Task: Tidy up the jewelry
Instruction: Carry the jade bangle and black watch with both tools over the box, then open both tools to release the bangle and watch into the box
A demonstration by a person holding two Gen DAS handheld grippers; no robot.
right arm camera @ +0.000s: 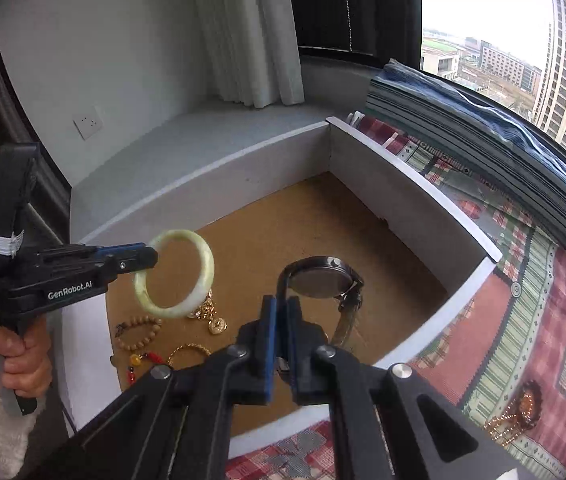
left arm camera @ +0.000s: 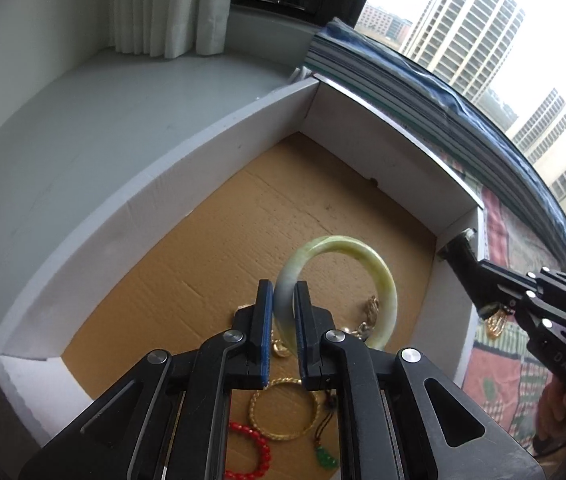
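Observation:
My left gripper [left arm camera: 283, 286] is shut on a pale green jade bangle [left arm camera: 363, 256], which it holds upright above a white box [left arm camera: 163, 184] with a brown cardboard floor. In the right wrist view the left gripper [right arm camera: 151, 257] comes in from the left, carrying the bangle [right arm camera: 203, 256] over the box's left side. My right gripper [right arm camera: 281, 302] is shut on the strap of a dark wristwatch [right arm camera: 319, 280], held over the box [right arm camera: 423, 208]. Seen from the left wrist, the right gripper [left arm camera: 487, 276] reaches over the box's right wall with the watch [left arm camera: 459, 246] at its tip.
On the box floor lie a gold bangle [left arm camera: 285, 412], a red bead bracelet [left arm camera: 251, 452], a green pendant [left arm camera: 325, 458], a wooden bead bracelet [right arm camera: 139, 332] and gold chain pieces [right arm camera: 209, 316]. More gold jewelry [right arm camera: 519, 412] sits on the patterned cloth [right arm camera: 523, 320] right of the box.

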